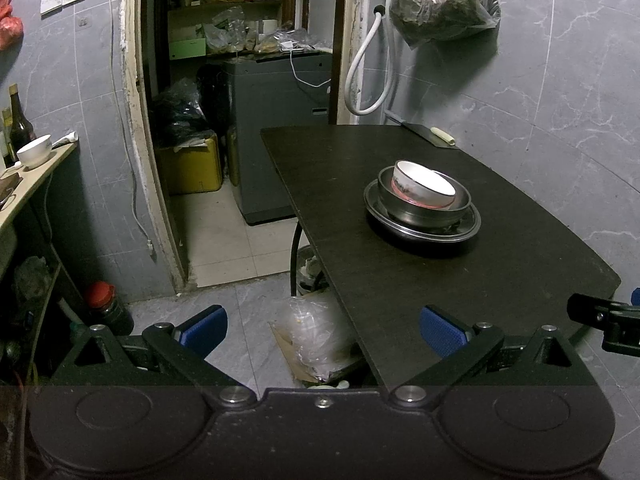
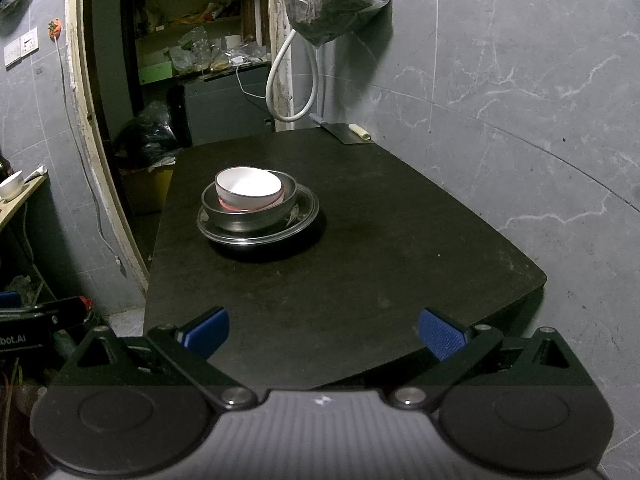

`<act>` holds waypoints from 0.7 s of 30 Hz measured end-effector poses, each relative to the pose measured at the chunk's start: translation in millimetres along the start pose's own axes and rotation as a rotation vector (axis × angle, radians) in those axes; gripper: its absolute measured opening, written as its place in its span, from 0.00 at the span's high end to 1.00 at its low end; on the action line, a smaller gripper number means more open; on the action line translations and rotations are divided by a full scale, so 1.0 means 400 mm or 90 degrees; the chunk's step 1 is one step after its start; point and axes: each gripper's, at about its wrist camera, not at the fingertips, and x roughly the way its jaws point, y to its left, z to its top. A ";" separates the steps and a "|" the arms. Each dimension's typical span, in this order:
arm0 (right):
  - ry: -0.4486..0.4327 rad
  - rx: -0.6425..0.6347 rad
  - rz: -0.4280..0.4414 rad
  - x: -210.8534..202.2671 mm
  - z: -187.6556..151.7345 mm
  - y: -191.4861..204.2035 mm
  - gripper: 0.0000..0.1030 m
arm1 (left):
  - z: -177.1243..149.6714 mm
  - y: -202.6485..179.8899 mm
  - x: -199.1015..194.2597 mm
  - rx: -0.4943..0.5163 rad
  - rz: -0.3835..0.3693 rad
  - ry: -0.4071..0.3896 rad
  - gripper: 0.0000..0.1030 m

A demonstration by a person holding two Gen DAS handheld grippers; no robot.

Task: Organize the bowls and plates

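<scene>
Nearest, the left hand-held gripper (image 1: pixel 323 330) and right hand-held gripper (image 2: pixel 323 332) both gape wide with nothing between their ribbed blue pads; the matte black counter (image 2: pixel 360 280), round-cornered, lies bare beyond them; at eleven o'clock one stack: one glossy white bowl (image 2: pixel 248 190) tilted inside one steel bowl (image 2: pixel 248 214) on one round steel plate (image 2: pixel 306 210); farther, one cleaver (image 2: pixel 348 133) at twelve o'clock by the far edge.
</scene>
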 end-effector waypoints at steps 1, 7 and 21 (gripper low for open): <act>0.000 0.000 0.000 0.000 0.000 0.000 0.00 | 0.000 -0.001 0.000 0.000 0.000 0.000 0.01; 0.000 0.000 0.000 0.000 0.000 -0.001 0.00 | 0.000 0.000 0.001 0.000 0.000 0.001 0.01; 0.006 0.002 -0.001 0.009 -0.005 0.002 0.00 | 0.001 -0.003 0.002 0.000 0.000 0.001 0.01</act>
